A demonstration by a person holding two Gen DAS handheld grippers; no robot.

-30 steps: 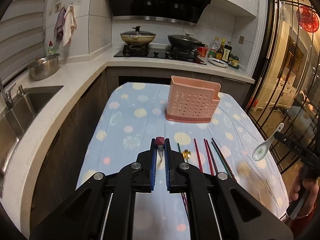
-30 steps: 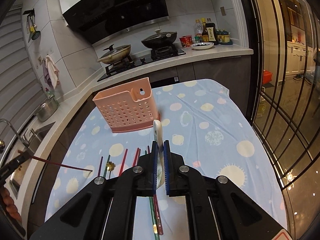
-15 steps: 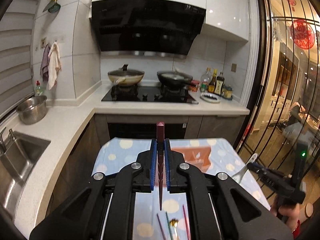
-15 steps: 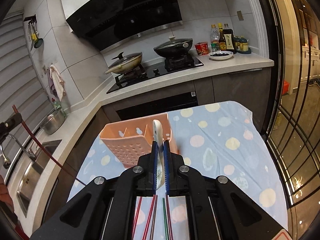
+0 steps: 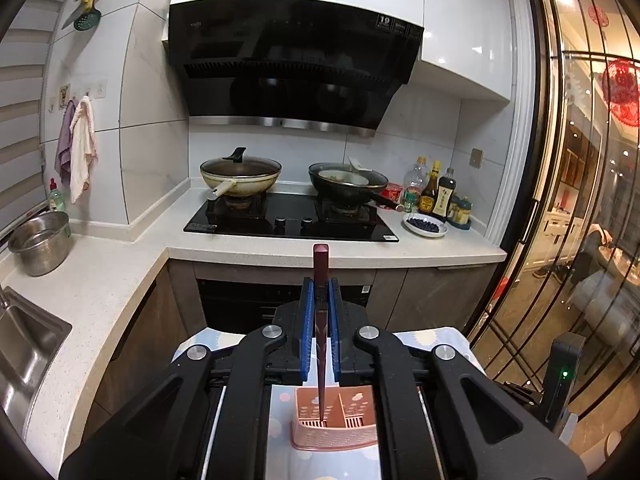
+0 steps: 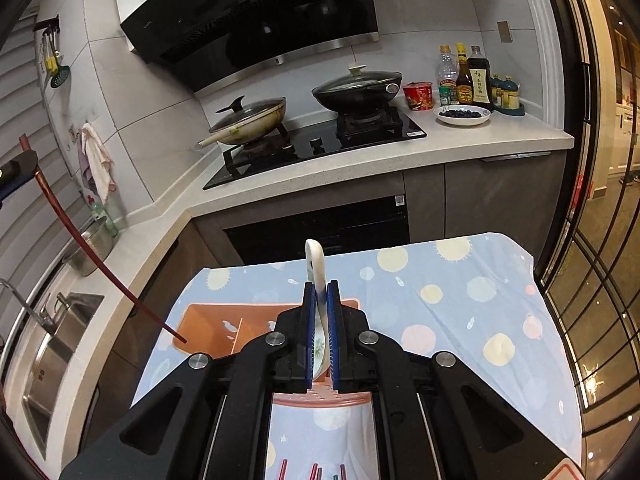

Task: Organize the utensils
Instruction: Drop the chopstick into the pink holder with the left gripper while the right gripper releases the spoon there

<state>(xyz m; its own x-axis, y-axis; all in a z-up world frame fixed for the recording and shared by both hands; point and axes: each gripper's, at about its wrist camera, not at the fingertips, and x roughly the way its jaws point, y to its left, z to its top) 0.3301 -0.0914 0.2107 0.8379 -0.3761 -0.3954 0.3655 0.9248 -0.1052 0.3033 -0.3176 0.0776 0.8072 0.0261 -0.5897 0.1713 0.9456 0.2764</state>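
A dark red chopstick [image 5: 321,320] is clamped upright in the left gripper [image 5: 321,300], tip over the pink caddy [image 5: 334,436]. A white spoon [image 6: 318,280] is pinched by the right gripper [image 6: 320,300].

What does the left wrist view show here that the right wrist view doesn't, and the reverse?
Only the left wrist view: the left gripper shut on the dark red chopstick, seen head-on, tip over the pink holder.
Only the right wrist view: the right gripper shut on the white spoon, and chopsticks lying on the tablecloth.
Both: holder, chopstick, stove and pans.
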